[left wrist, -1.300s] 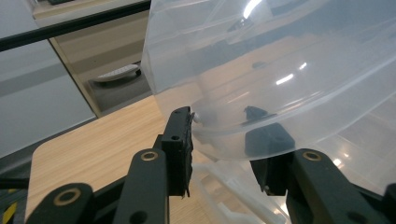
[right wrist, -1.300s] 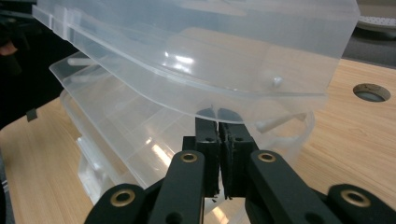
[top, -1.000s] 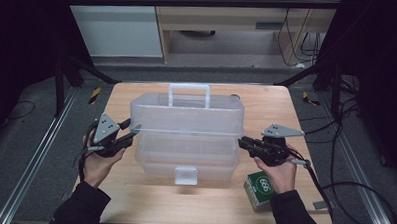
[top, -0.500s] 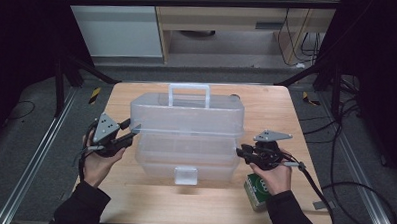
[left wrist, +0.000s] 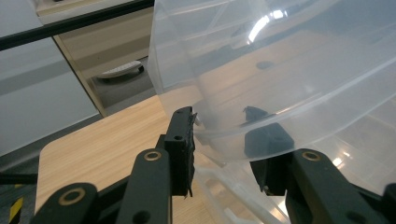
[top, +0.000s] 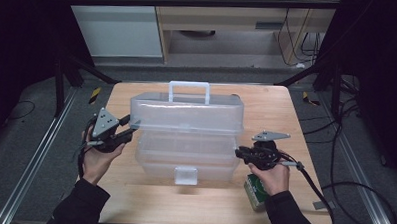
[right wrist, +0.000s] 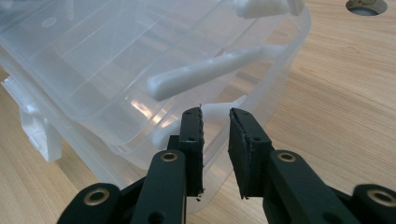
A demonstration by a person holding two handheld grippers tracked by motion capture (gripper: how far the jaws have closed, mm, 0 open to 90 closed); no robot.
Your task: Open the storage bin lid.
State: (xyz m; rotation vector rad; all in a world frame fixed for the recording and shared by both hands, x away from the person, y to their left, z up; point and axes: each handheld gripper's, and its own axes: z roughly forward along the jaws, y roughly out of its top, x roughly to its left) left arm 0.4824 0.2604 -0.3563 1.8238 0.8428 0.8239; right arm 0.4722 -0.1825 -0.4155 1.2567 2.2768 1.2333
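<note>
A: Left gripper (left wrist: 219, 140) pinches the upper tray's rim on the clear tiered box (top: 185, 136), mid-table (top: 267, 102).

B: Right gripper (right wrist: 215, 122) just narrowed, a small gap left, empty, at the box's lower right edge. Trays look empty. Green carton (top: 256, 191) near the right hand.

A green box (top: 254, 191) lies on the wooden table (top: 271, 112).

Both forearms wear black sleeves. Each gripper, left gripper (top: 128, 129) and right gripper (top: 239, 152), is black with a grey three-cornered plate, brass-ringed screws on the jaws, and a trailing black cable.
</note>
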